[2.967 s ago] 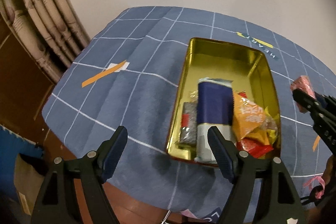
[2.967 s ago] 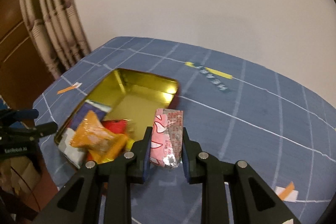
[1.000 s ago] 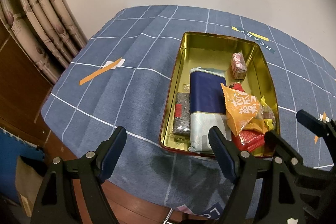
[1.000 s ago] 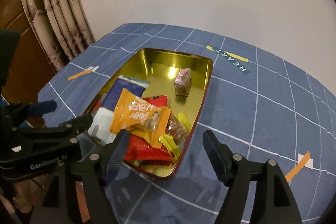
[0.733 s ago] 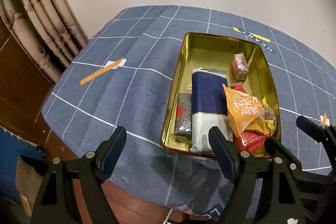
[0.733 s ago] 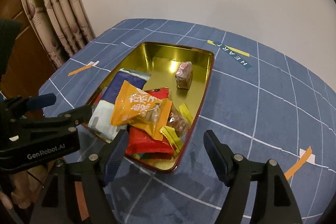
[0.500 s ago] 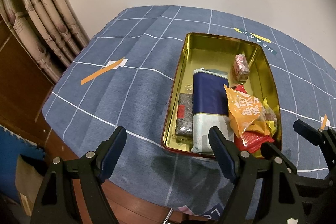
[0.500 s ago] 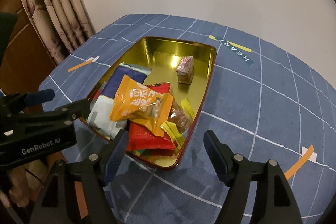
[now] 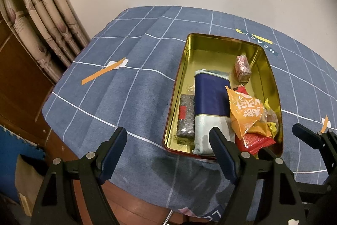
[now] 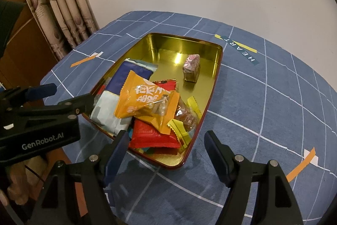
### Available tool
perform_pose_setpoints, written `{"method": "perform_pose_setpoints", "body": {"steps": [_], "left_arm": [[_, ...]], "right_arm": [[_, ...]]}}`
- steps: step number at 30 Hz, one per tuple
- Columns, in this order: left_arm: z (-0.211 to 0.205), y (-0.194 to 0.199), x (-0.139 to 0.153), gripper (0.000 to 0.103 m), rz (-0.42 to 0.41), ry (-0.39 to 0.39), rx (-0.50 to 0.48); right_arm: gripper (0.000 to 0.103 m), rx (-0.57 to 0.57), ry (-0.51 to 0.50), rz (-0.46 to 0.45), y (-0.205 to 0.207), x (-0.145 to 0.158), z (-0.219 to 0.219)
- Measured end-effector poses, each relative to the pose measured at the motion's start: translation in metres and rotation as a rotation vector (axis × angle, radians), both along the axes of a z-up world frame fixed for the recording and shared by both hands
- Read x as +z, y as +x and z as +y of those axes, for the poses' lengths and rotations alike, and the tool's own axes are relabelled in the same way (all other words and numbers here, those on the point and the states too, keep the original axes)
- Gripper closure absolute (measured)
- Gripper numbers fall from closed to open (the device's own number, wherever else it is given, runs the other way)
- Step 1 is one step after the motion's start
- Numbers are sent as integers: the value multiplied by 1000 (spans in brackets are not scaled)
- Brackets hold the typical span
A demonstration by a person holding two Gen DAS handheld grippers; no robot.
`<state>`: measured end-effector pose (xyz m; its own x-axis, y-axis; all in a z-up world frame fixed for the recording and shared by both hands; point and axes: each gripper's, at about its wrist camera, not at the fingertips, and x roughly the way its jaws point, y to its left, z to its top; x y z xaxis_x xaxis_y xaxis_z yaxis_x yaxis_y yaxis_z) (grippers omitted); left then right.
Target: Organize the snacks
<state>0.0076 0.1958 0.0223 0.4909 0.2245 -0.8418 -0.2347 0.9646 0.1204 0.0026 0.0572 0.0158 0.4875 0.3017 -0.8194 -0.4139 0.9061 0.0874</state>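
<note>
1. Under the tin point(image 9: 271, 77) lies the blue checked cloth point(image 9: 126, 98), covering the table on every side of it; a curtain point(image 9: 40, 20) hangs well off past the tin's left side.
2. The tin, gold inside with a red rim, sits on the cloth with its long axis running away from both grippers.
3. The left gripper point(image 9: 168, 149) hangs above the tin's near left corner, fingers spread wide, nothing between them.
4. The right gripper point(image 10: 166, 149) hangs above the tin's near right corner, fingers likewise spread wide and empty.
5. Along the tin's left half lies the navy pack point(image 9: 210, 102), the longest snack in it.
6. Over the tin's near right part rests the orange bag point(image 10: 145, 102), on top of the other snacks.
7. Beneath the orange bag, by the tin's near wall, lies the red packet point(image 10: 153, 136).
8. Between the navy pack and the tin's left wall lies the grey bar point(image 9: 186, 117).
9. Alone on the tin's bare floor near the far right corner stands the pink candy point(image 10: 191, 68), apart from the pile.
10. Beside the red packet, at the tin's right wall, lie yellow wrappers point(image 10: 179, 132).
</note>
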Motion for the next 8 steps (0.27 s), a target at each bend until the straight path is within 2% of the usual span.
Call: {"method": "perform_pose_setpoints", "body": {"steps": [8], "left_arm": [[3, 1, 0, 21, -3, -20, 6]], "right_arm": [[27, 0, 1, 0, -1, 1, 0]]}}
